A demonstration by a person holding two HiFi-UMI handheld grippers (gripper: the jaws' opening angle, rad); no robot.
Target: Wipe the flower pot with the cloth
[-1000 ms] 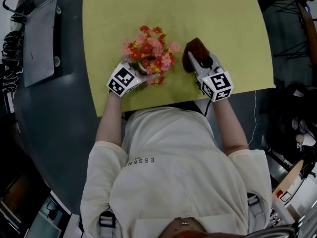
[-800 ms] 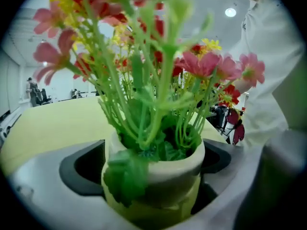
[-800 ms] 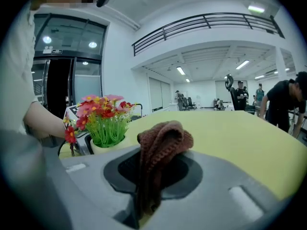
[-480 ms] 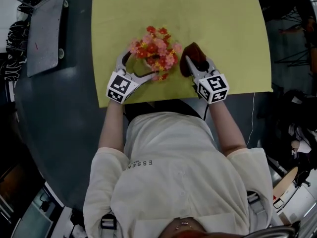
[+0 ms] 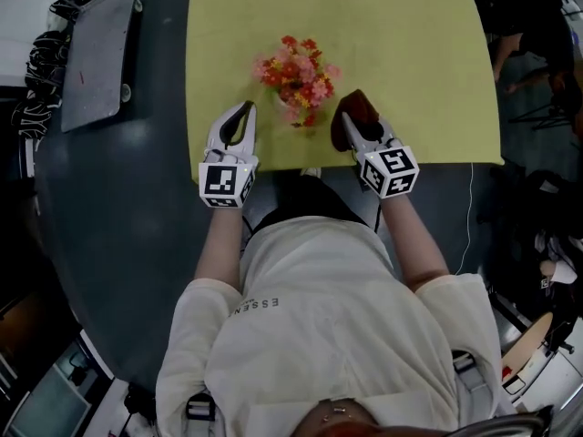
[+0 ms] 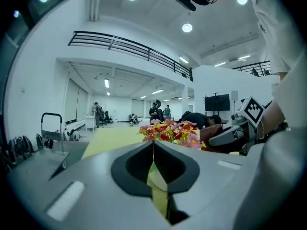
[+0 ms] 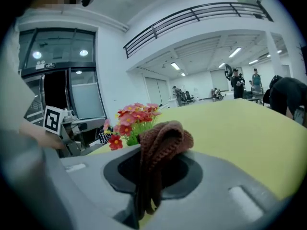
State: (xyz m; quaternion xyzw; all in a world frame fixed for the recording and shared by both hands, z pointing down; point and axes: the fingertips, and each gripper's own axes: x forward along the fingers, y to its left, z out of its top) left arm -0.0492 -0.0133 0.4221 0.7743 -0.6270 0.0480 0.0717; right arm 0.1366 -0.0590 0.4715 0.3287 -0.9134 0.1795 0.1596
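Bright ceiling lights — fisheye-warped edges

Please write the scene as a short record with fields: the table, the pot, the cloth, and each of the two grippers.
surface: yellow-green table top
pot: small flower pot with red and pink flowers, upright on the table, between the two grippers
cloth: brown knitted cloth, bunched, hanging over the right gripper's jaws
left gripper: jaws have just closed, nothing between them, clear of the pot
right gripper: shut on the cloth, close beside the pot
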